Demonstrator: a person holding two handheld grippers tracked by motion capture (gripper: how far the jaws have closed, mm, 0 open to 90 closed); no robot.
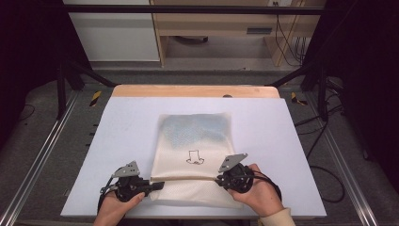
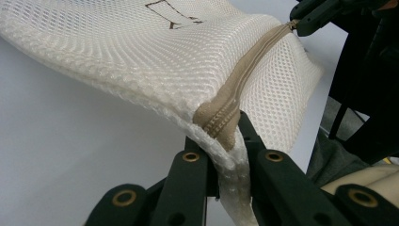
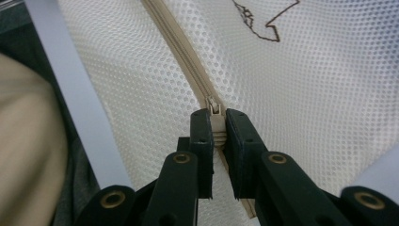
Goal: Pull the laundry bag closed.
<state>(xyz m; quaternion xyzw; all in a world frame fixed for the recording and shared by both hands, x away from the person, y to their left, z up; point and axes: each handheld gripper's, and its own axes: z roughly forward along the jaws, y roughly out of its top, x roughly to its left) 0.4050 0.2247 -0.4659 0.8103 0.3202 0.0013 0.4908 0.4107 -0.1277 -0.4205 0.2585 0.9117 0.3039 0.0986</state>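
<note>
A cream mesh laundry bag (image 1: pixel 194 150) lies on the white table top (image 1: pixel 122 136), with pale blue contents showing through its far half. A beige zipper (image 2: pixel 249 70) runs across its near end. My left gripper (image 1: pixel 157 185) is shut on the bag's left edge at the zipper's end (image 2: pixel 221 125), lifting it slightly. At the bag's right side, my right gripper (image 1: pixel 219 179) is shut on the zipper pull (image 3: pixel 216 117). In the left gripper view, the right gripper (image 2: pixel 310 19) sits at the zipper's far end.
The white table top has a wooden strip (image 1: pixel 195 91) along its far edge. Metal rails (image 1: pixel 42 155) flank the table. A wooden desk (image 1: pixel 221 28) and cables (image 1: pixel 324 141) stand beyond. A small outline drawing (image 1: pixel 195 157) marks the bag.
</note>
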